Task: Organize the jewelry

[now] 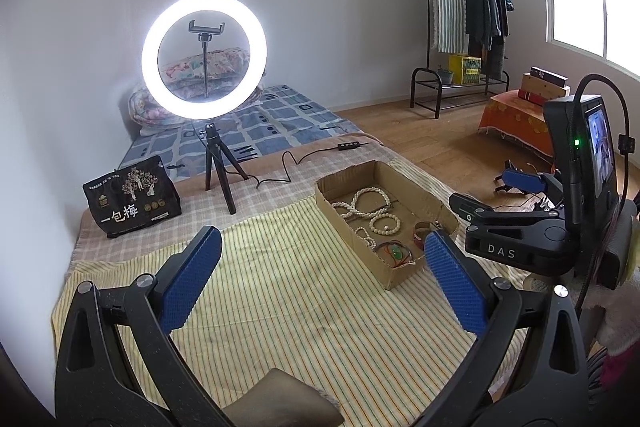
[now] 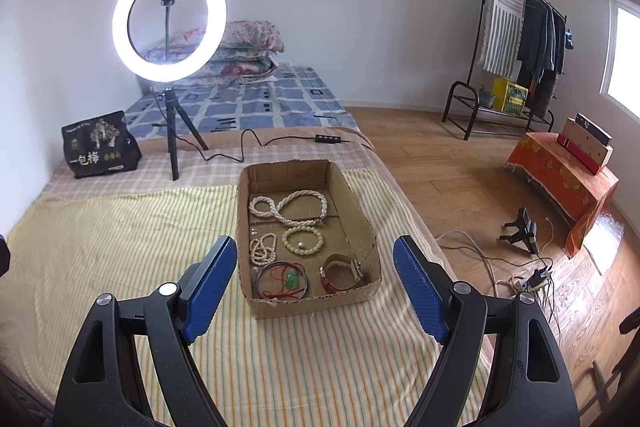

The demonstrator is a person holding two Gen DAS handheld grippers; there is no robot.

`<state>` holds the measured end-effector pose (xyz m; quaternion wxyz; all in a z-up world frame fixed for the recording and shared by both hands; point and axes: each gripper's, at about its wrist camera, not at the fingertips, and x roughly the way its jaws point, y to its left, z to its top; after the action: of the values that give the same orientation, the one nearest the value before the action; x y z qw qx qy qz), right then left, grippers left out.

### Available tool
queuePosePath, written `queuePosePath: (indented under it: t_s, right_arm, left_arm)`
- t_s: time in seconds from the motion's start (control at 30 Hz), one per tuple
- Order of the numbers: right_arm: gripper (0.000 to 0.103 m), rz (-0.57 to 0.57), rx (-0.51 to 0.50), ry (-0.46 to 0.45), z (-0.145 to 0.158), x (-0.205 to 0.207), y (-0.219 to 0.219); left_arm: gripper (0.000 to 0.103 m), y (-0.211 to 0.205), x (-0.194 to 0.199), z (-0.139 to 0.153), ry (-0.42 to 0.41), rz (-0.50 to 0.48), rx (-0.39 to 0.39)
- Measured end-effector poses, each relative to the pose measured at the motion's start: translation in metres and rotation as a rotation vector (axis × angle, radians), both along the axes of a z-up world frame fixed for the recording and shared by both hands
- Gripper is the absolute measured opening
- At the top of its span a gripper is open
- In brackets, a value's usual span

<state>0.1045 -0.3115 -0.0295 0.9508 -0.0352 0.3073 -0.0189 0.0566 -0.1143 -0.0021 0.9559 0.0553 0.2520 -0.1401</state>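
A shallow cardboard box (image 2: 352, 203) (image 1: 416, 195) rests on a yellow striped cloth (image 2: 120, 247) over the bed. Inside lie a long pearl necklace (image 2: 288, 207) (image 1: 360, 203), a cream bead bracelet (image 2: 303, 239), a small pearl strand (image 2: 262, 249), a bangle with a red cord and green pendant (image 2: 286, 281) (image 1: 394, 251), and a red-strapped watch (image 2: 342, 273). My right gripper (image 2: 314, 255) hovers open just in front of the box, nothing between its blue pads. My left gripper (image 1: 322, 247) stands open left of the box, empty. The right gripper's body (image 1: 516, 247) shows beside it.
A lit ring light on a tripod (image 2: 170, 23) stands behind the box, its cable (image 2: 256, 143) trailing across the bed. A black snack bag (image 2: 100, 147) sits at the left. Folded quilts (image 2: 248, 47), a clothes rack (image 2: 516, 39), an orange-draped stand (image 2: 560, 179) and floor cables (image 2: 520, 267) lie beyond.
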Motion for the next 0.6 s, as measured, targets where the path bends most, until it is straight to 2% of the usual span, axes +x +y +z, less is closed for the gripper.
queuePosePath:
  t_s: [0.6]
  right_arm:
    - [0.081,-0.001,-0.005,0.0,-0.0008,-0.0013,-0.0004]
  left_arm:
    - [0.103,-0.0008,-0.0013,-0.0031,0.008,0.003,0.012]
